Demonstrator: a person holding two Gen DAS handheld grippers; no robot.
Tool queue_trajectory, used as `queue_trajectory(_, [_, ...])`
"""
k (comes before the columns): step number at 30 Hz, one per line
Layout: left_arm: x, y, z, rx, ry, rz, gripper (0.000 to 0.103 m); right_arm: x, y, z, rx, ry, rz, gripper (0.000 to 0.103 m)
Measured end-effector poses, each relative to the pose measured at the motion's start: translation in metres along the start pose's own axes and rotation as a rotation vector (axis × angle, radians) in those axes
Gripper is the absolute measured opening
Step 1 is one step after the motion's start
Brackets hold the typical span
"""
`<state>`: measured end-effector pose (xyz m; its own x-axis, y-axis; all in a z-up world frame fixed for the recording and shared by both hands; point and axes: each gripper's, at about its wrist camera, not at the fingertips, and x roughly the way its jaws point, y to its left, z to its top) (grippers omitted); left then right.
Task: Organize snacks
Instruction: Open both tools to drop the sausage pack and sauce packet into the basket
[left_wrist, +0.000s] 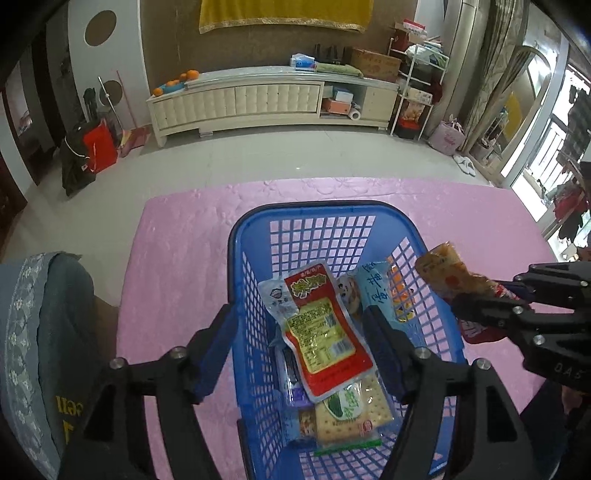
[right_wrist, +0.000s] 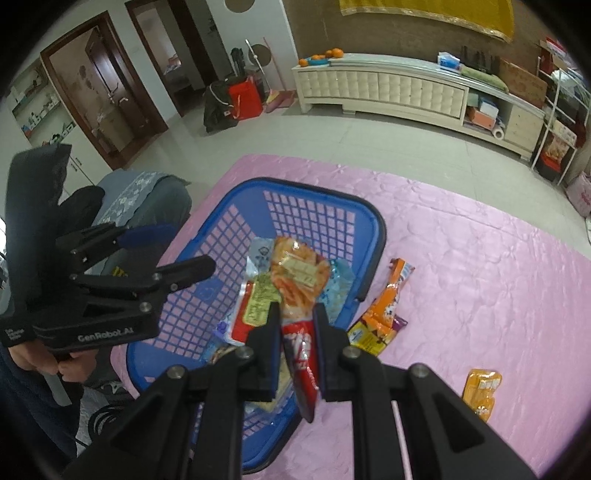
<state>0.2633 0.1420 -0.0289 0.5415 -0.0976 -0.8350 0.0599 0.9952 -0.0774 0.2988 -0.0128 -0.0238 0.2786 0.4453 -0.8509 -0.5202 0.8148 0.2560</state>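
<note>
A blue plastic basket (left_wrist: 314, 208) (right_wrist: 295, 186) stands on the pink cloth (left_wrist: 177, 258) and holds several snack packets. My left gripper (left_wrist: 297, 328) (right_wrist: 181, 251) hangs open over the basket. A red and yellow packet (left_wrist: 321, 332) lies loose between its fingers on top of the pile, and the pads do not touch it. A cracker pack (left_wrist: 351, 413) and a light blue packet (left_wrist: 380, 291) lie beside it. My right gripper (right_wrist: 297, 314) (left_wrist: 491, 295) is shut on an orange and red snack packet (right_wrist: 299, 273) (left_wrist: 447, 273), held above the basket's right side.
Loose snacks lie on the cloth (right_wrist: 480, 258) right of the basket: an orange packet (right_wrist: 388, 302), a yellow one (right_wrist: 365, 336), a small orange pouch (right_wrist: 482, 391). A chair with a grey-blue cover (left_wrist: 37, 332) stands at the table's left. A hand (right_wrist: 48, 365) holds the left gripper's handle.
</note>
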Motion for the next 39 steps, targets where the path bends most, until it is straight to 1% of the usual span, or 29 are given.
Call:
queue_trajectory(8, [-0.017, 0.010, -0.018, -0.032, -0.004, -0.011, 0.068, 0.006, 0.017, -0.006, 0.026, 0.032, -0.014, 0.020])
queue_trajectory(11, [-0.020, 0.016, -0.024, -0.041, -0.002, -0.026, 0.068, 0.010, 0.021, -0.008, 0.037, 0.046, -0.063, 0.020])
queue_trajectory(16, [-0.022, 0.023, -0.030, -0.041, -0.005, -0.032, 0.068, 0.018, 0.025, -0.013, 0.067, 0.078, -0.089, 0.020])
queue_trajectory(18, [-0.022, 0.023, -0.031, -0.042, -0.010, -0.026, 0.068, 0.019, 0.026, -0.014, 0.078, 0.083, -0.115, 0.020])
queue_trajectory(21, [-0.024, 0.021, -0.031, -0.058, -0.017, -0.051, 0.068, 0.020, 0.029, -0.015, 0.079, 0.078, -0.163, 0.020])
queue_trajectory(23, [-0.025, 0.019, -0.033, -0.056, -0.018, -0.059, 0.068, 0.022, 0.028, -0.015, 0.100, 0.084, -0.173, 0.027])
queue_trajectory(24, [-0.026, 0.017, -0.034, -0.051, -0.018, -0.060, 0.068, 0.023, 0.027, -0.015, 0.107, 0.089, -0.188, 0.036])
queue_trajectory(25, [-0.026, 0.017, -0.035, -0.047, -0.019, -0.060, 0.068, 0.023, 0.027, -0.015, 0.111, 0.092, -0.210, 0.052])
queue_trajectory(26, [-0.027, 0.016, -0.037, -0.044, -0.020, -0.059, 0.068, 0.022, 0.026, -0.015, 0.109, 0.090, -0.232, 0.061])
queue_trajectory(27, [-0.027, 0.014, -0.038, -0.044, -0.019, -0.056, 0.068, 0.020, 0.026, -0.015, 0.107, 0.079, -0.253, 0.076])
queue_trajectory(28, [-0.028, 0.014, -0.039, -0.044, -0.017, -0.055, 0.068, 0.017, 0.025, -0.016, 0.105, 0.063, -0.271, 0.081])
queue_trajectory(30, [-0.028, 0.016, -0.043, -0.050, -0.014, -0.051, 0.068, 0.011, 0.024, -0.017, 0.102, 0.046, -0.287, 0.083])
queue_trajectory(33, [-0.030, 0.014, -0.044, -0.060, -0.007, -0.048, 0.068, 0.003, 0.020, -0.022, 0.106, 0.043, -0.272, 0.084])
queue_trajectory(39, [-0.039, -0.005, -0.044, -0.032, -0.013, -0.041, 0.068, -0.016, 0.004, -0.036, 0.136, 0.019, -0.254, 0.084])
